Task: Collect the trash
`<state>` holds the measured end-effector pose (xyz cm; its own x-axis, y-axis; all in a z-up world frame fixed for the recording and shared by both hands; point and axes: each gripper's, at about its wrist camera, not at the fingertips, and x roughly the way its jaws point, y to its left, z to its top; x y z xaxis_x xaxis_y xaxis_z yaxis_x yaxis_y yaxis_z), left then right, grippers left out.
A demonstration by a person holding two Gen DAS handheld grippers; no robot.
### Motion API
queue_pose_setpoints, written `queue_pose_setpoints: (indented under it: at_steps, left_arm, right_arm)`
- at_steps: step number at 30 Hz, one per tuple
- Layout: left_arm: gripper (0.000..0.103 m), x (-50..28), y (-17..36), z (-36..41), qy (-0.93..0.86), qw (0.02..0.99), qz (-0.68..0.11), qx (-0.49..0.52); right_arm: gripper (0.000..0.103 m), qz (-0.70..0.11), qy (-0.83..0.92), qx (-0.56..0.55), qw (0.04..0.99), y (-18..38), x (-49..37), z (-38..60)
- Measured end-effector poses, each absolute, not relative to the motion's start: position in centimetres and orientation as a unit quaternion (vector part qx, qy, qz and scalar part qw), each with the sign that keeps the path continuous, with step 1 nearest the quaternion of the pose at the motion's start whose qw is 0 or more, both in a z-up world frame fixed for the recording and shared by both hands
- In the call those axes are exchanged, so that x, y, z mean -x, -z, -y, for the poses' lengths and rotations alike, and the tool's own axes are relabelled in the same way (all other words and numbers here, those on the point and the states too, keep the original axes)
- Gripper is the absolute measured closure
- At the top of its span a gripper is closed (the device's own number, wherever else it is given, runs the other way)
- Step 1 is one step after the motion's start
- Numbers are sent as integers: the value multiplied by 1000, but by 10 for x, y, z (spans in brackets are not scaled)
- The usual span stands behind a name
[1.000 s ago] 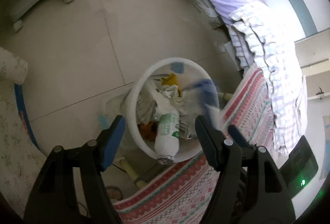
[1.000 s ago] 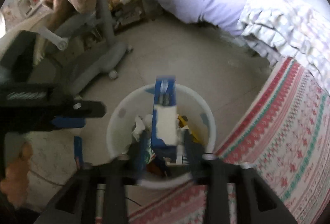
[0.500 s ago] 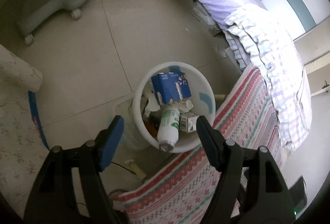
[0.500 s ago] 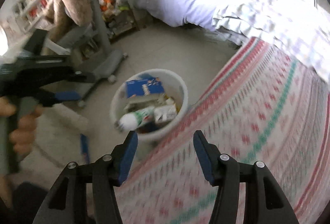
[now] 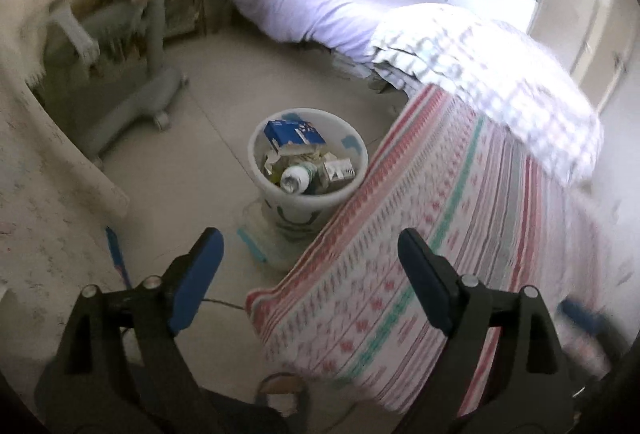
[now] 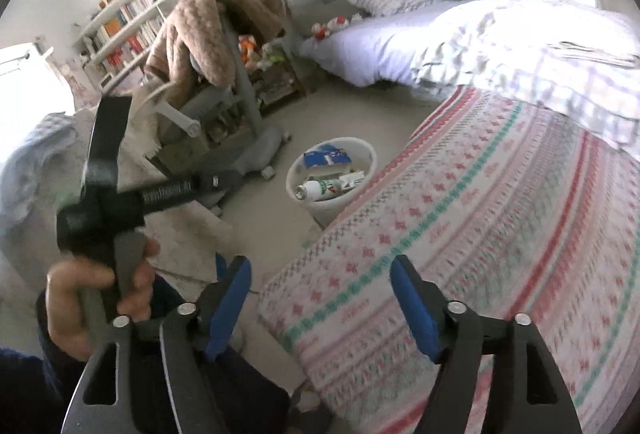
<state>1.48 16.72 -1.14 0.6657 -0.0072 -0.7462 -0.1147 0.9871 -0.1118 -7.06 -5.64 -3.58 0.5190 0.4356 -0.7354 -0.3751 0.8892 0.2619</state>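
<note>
A white trash bin (image 5: 267, 176) stands on the floor beside the striped bed cover (image 5: 440, 234). It holds a blue carton (image 5: 292, 133), a plastic bottle (image 5: 296, 178) and other wrappers. The bin also shows in the right wrist view (image 6: 362, 154), with the blue carton (image 6: 326, 158) and bottle (image 6: 316, 189) inside. My left gripper (image 5: 310, 266) is open and empty, well back from the bin. My right gripper (image 6: 320, 294) is open and empty above the edge of the bed cover (image 6: 480, 214). The left gripper's body (image 6: 108, 190) shows in the right wrist view, held in a hand.
A grey wheeled chair base (image 5: 132, 110) with a brown blanket (image 6: 208, 34) over it stands left of the bin. A bed with lilac sheets (image 5: 320, 6) and a checked quilt (image 5: 480, 66) lies behind. A bookshelf (image 6: 124, 22) is at the far left wall.
The blue carton left my right gripper and now lies in the bin. Both grippers have pulled up and back from the bin, the right one over the bed cover.
</note>
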Motion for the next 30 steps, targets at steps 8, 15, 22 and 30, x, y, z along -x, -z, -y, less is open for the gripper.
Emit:
queue_pose_setpoints:
  at_steps: [8, 15, 22, 30]
  left_arm:
    - [13, 23, 21, -121, -34, 929, -368, -15]
    - [12, 35, 23, -108, -45, 933, -357, -26]
    - [12, 39, 22, -104, -52, 935, -350, -21]
    - [11, 39, 21, -108, -48, 936, -348, -11]
  right_arm:
    - [24, -396, -219, -14, 892, 26, 93, 68]
    - [23, -387, -221, 5, 895, 28, 99, 60]
    - [22, -386, -219, 10, 896, 31, 98, 58]
    - [22, -389, -218, 8, 895, 35, 96, 59]
